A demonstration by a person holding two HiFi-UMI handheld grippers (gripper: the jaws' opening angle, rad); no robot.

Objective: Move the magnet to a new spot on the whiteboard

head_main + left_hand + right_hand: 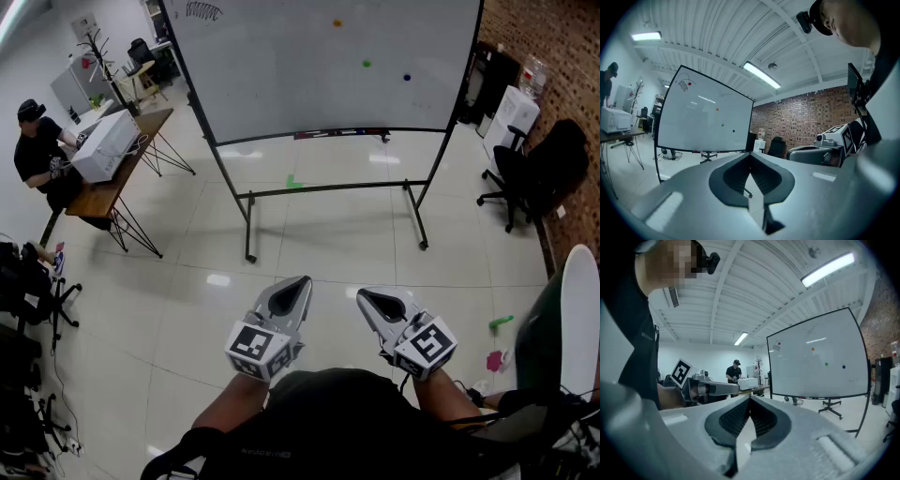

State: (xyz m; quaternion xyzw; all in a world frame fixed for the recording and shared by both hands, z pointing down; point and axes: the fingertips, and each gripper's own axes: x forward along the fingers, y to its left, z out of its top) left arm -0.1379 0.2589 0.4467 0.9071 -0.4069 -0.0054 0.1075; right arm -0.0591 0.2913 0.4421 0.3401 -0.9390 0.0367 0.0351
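Nearest, just ahead of the dark shirt [347, 422], the left gripper [301, 280] and the right gripper [365, 293], held level side by side, a little apart, each with its marker cube toward the body. Jaws of the left pressed together, with nothing between; jaws of the right pressed together as well, also empty. To the right on the shiny tiled floor [309, 244], a small green object [502, 322] and a pink object [494, 360] near it. Further ahead, well apart from both grippers, the whiteboard [281, 84] on its black stand, upright, with a tray along the lower edge. On the upper right part of the board, three small magnets: an orange magnet [337, 22] highest, a green magnet [367, 64] lower and to the right, a dark blue magnet [407, 77] lower again and further right, all separate from each other. Not possible to tell which of them meant by the task. At the left, a wooden table [101, 195] bearing a white machine [103, 145], with a seated person [37, 150] beside. At the right, a black office chair [530, 173] before the brick wall [553, 56].
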